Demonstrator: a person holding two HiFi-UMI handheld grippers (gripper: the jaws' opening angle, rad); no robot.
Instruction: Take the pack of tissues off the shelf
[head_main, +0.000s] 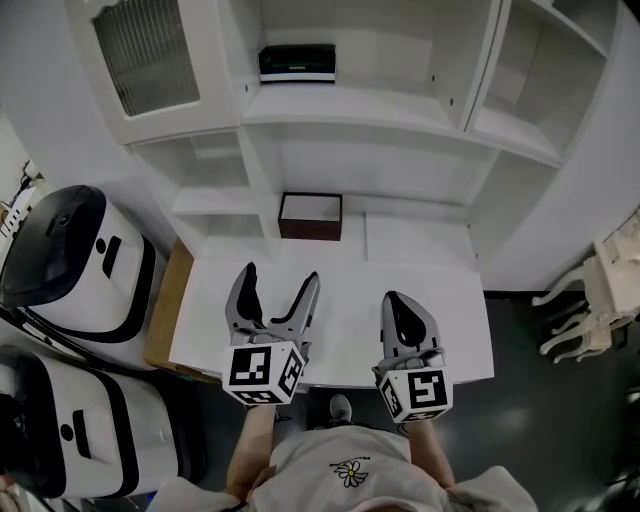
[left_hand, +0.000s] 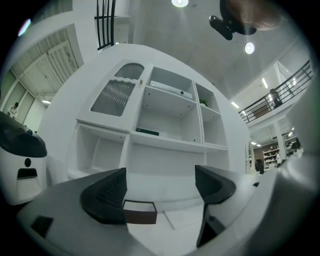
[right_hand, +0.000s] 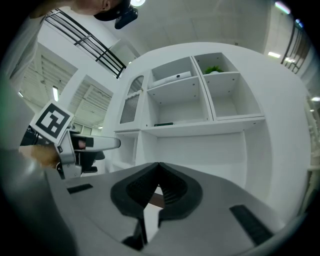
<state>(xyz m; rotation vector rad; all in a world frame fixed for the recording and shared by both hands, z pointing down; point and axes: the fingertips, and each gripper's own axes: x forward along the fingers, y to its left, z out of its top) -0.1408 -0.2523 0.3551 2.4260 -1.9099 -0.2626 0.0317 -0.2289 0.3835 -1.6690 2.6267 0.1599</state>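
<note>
- Pack of tissues (head_main: 297, 63): flat, dark, rectangular; seen lying on the smooth white shelf (head_main: 350, 102)
- Left gripper (head_main: 281, 275): ribbed black jaws spread wide, nothing held
- Right gripper (head_main: 393, 298): jaws pressed together, empty

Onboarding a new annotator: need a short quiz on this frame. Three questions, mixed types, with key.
1. Multiple choice: the pack of tissues lies A) on the table, B) on an upper shelf, C) in the brown box.
2. True or false: a gripper holds the pack.
3. Fill in: the ___ gripper's jaws stand apart.
Key: 1 B. 2 false. 3 left: the left gripper is open and empty, the right gripper is shut.
</note>
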